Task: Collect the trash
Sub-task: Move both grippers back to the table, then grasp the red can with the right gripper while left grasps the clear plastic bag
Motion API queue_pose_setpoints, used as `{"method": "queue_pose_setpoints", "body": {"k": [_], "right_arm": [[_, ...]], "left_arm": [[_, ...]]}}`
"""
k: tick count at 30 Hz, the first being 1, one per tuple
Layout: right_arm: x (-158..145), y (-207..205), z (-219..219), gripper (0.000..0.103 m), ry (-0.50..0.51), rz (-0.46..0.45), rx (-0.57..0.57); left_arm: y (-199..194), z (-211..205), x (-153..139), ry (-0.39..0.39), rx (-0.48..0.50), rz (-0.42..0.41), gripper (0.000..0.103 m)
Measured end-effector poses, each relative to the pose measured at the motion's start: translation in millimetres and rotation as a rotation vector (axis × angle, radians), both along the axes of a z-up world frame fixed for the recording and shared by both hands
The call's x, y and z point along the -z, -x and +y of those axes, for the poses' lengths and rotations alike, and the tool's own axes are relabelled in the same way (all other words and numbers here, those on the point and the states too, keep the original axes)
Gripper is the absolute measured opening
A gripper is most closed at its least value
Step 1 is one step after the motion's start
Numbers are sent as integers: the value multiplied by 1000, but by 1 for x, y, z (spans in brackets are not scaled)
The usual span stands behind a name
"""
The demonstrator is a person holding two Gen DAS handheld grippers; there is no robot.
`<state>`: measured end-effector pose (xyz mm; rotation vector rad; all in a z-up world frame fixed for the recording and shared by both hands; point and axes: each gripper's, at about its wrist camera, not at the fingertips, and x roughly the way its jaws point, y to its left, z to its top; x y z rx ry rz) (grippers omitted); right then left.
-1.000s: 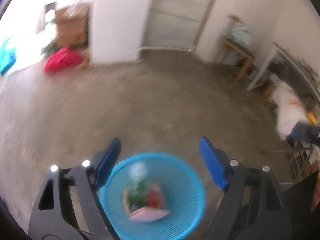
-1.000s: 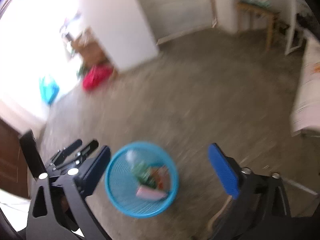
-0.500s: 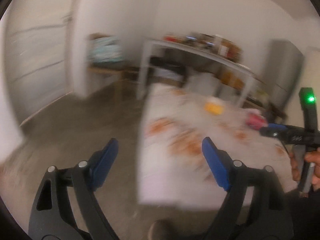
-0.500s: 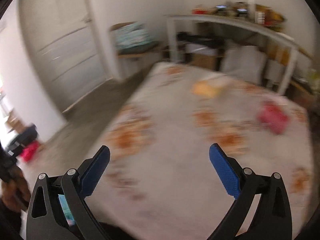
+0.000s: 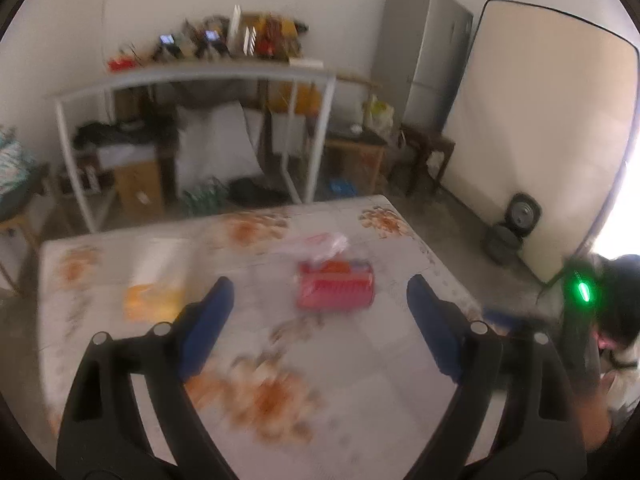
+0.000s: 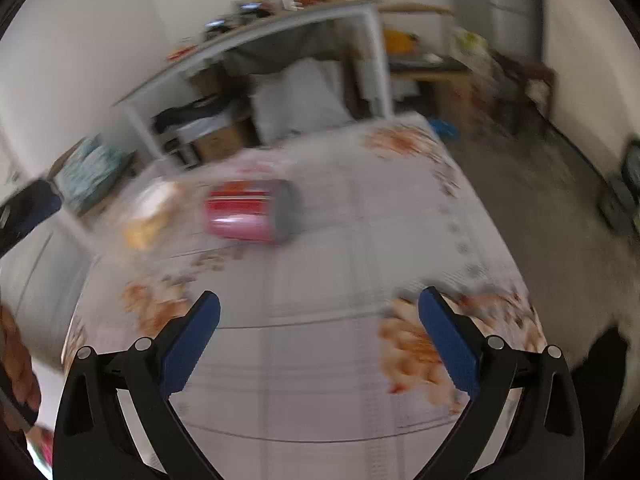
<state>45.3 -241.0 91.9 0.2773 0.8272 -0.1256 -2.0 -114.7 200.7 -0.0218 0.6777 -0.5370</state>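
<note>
Ahead of the gripper lies a tabletop (image 5: 360,360) under a pale cloth with orange flowers. Beyond it, against the plain white wall (image 5: 160,8), stands a white metal rack (image 5: 192,76) crowded with clutter, boxes stowed beneath. Farther right stand a grey refrigerator (image 5: 424,52) and a large pale panel (image 5: 532,128) leaning upright. The floor (image 6: 540,200) is bare grey concrete; daylight glares at the right edge.

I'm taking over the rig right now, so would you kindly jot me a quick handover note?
Left gripper: open, nothing between the fingers.
Right gripper: open, empty.
On the flowered table: a red pack with a clear bag just behind it, and an orange wrapper to the left.
Done: nothing picked up from the table yet.
Left: grab all three; the bin is not in view.
</note>
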Motion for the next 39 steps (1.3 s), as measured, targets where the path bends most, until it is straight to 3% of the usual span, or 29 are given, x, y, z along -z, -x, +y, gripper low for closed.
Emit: {"method": "queue_pose_setpoints", "body": {"k": [4,8,13,16,18,20,22,24,25,28,29,34,39], "right_arm": [[7,-1,-20,97,-4,17,41],[9,-2,-19,97,-8,25,43],[5,-2,-16,97,-27,29,31],[5,-4,-17,97,-34,32,32],[6,-4,-19,97,-38,36,37],[5,-4,-20,97,-39,38,41],[5,-3,-21,97,-35,40,47],[5,-3,-23,97,-36,41,53],[5,-2,-24,97,-38,40,56],[6,-2,-27,97,-36,51,62],[7,-2,-26,97,-40,58,45],[-3,5,1,97,-40,28,-145],[-17,11,38,97,119,-16,-359]], "left_arm": [[-65,-48,12,-14,57,93,84],[-125,-86,43,-113,61,238,84],[-169,-107,75,-211,34,297,84],[-185,-110,102,-251,12,410,84],[-183,-109,109,-253,23,433,83],[-177,-108,117,-242,50,462,60],[-167,-105,118,-235,60,473,48],[-155,-100,122,-238,65,469,45],[-150,-101,123,-240,70,473,35],[-131,-95,123,-240,81,477,24],[-125,-92,123,-236,85,475,13],[-106,-71,106,-161,63,411,0],[-73,-42,54,-50,72,306,0]]}}
